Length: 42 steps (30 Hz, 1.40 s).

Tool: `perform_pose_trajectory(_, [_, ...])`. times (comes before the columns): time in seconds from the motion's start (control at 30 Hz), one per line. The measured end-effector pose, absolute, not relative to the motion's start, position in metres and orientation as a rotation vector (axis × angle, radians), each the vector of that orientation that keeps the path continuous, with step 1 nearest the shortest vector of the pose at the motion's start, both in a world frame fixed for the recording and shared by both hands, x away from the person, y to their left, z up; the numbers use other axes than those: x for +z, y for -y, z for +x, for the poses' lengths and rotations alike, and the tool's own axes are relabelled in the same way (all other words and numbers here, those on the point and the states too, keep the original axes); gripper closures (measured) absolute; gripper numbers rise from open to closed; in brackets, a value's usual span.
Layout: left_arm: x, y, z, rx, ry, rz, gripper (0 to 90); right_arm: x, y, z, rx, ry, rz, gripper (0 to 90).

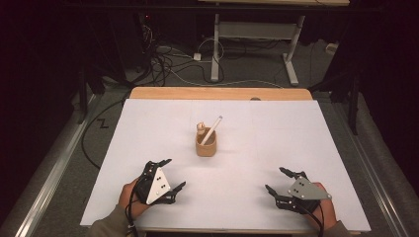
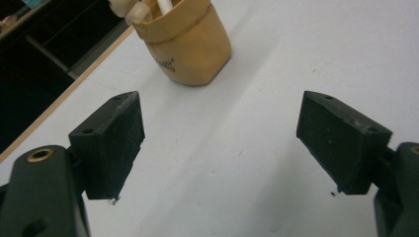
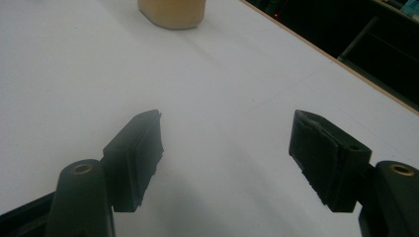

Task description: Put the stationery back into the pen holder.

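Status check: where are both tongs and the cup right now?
Left tongs open, empty, near table edge. Right tongs open, empty, likewise. Tan cup upright mid-table with white stick inside. Nothing between tongs and cup.

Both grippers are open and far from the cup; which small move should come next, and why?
Probably move the left hand-held gripper forward toward the tan cup holding the white stick. Its jaws are open and empty, and the cup lies ahead of them.
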State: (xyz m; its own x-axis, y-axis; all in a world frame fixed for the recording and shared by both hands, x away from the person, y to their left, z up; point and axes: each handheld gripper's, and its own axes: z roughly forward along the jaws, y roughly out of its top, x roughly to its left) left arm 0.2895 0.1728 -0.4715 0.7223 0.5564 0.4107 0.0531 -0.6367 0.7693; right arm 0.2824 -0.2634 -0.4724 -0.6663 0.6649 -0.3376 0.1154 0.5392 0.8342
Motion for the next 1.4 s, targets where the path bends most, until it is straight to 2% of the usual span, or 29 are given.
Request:
perform_pose_trajectory(0.93, [-0.488, -0.214, 0.283, 0.747, -0.601, 2.182, 17.8, -0.473, 0.268, 0.285, 1.072, -2.106, 0.669, 28.7])
perform_pose_trajectory(1.4, [-0.487, -0.211, 0.279, 0.759, -0.592, 2.181, 17.8, -0.472, 0.271, 0.284, 1.077, -2.097, 0.667, 28.7])
